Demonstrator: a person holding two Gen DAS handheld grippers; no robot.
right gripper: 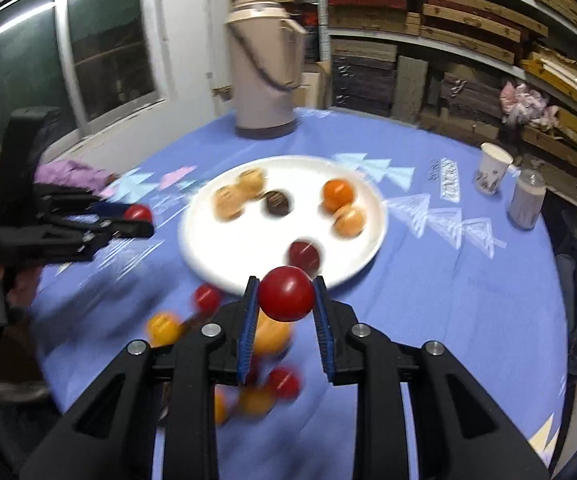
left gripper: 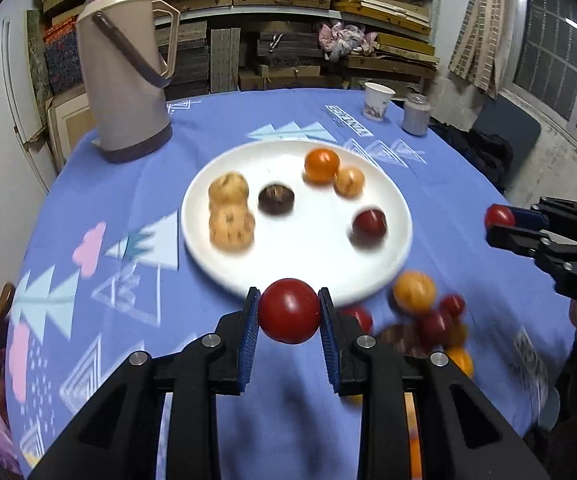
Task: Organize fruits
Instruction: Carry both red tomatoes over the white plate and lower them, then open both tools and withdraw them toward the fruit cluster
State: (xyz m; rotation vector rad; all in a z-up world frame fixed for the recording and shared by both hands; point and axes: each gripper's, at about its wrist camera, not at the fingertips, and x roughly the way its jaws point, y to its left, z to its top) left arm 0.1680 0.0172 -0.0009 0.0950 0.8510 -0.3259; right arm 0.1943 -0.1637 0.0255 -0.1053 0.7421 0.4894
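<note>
My left gripper is shut on a red tomato, held above the near rim of the white plate. My right gripper is shut on another red tomato, also just short of the plate. Each gripper shows in the other's view, the right gripper at the right edge and the left gripper at the left edge. On the plate lie two tan fruits, a dark brown one, two orange ones and a dark red one. A pile of red and orange fruits lies on the cloth nearby.
A tall beige thermos stands at the back left of the round table with the blue patterned cloth. A paper cup and a small jar stand at the far right edge. Shelves of stacked boxes fill the wall behind.
</note>
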